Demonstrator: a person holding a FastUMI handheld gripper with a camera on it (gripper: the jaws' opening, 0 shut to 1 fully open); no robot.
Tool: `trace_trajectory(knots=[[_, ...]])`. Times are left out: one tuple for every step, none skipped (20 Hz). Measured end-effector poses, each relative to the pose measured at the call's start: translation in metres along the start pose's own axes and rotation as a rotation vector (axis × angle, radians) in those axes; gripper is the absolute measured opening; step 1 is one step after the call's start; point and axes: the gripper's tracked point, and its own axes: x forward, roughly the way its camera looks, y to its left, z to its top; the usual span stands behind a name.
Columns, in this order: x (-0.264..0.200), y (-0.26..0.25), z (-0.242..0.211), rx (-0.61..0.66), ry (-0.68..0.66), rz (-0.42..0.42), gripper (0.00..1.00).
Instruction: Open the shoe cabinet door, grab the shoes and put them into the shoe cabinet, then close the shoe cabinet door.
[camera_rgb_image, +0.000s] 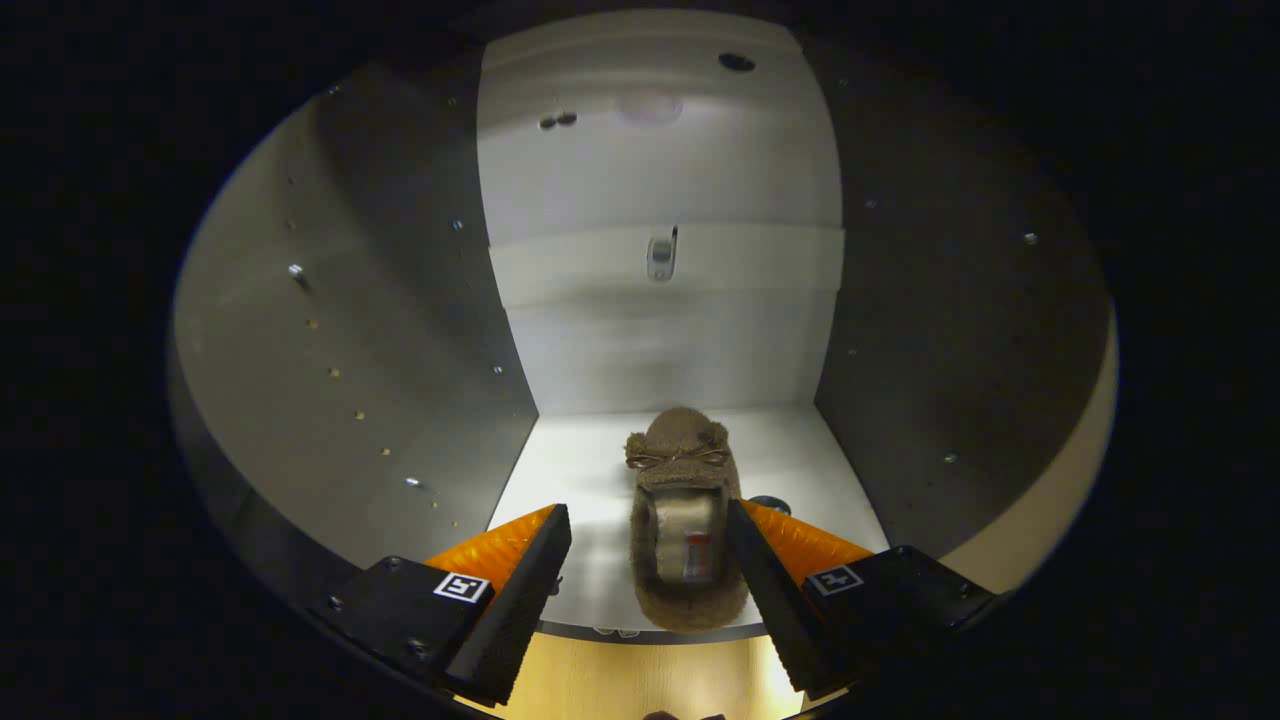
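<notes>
Inside, we count one shoe (686, 520): a brown fuzzy slipper with a small bow on its upper, lying on the pale floor (580, 470) of the shoe cabinet (660, 330). Its long axis runs near to far, with the toe at the far end toward the back wall (660, 170) and the open heel end nearest us, at the floor's front edge. Something pale sits in its opening; we cannot tell what it is.

We see one gripper (648, 540) with its two fingers spread apart. The slipper lies between them, closer to the right finger (765, 580), which looks to be touching or just beside its side, though the fisheye view leaves that uncertain. The left finger (525, 590) stands clear of it with bare floor between.

Two dark side walls close in the compartment, left wall (400, 330) and right wall (920, 330), each dotted with rows of small holes. Bare floor shows on both sides of the slipper and between its toe and the back wall. A small dark round thing (770, 503) lies on the floor just right of the slipper. One metal fitting (661, 255) sits on a band across the back wall.
</notes>
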Motion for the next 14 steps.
trace_trajectory(knots=[[-0.017, -0.001, 0.007, 0.011, -0.042, -0.001, 0.99], [-0.034, -0.001, 0.012, 0.016, -0.080, 0.002, 0.99], [-0.052, -0.003, 0.019, 0.021, -0.118, -0.002, 0.99], [-0.070, -0.004, 0.023, 0.025, -0.154, -0.003, 0.99], [-0.088, -0.004, 0.027, 0.022, -0.193, -0.003, 0.99], [-0.108, -0.004, 0.029, 0.010, -0.228, -0.005, 0.99], [-0.126, -0.005, 0.029, -0.008, -0.263, -0.013, 0.98], [-0.145, -0.006, 0.029, -0.026, -0.300, -0.019, 0.98], [-0.165, -0.005, 0.027, -0.043, -0.331, -0.020, 0.98], [-0.182, -0.006, 0.023, -0.064, -0.353, -0.025, 0.98], [-0.198, -0.006, 0.016, -0.070, -0.363, -0.022, 0.98], [-0.215, -0.003, 0.009, -0.075, -0.367, -0.011, 0.98], [-0.230, -0.003, 0.003, -0.078, -0.376, -0.004, 0.98], [-0.247, -0.002, -0.003, -0.093, -0.380, 0.001, 0.98]])
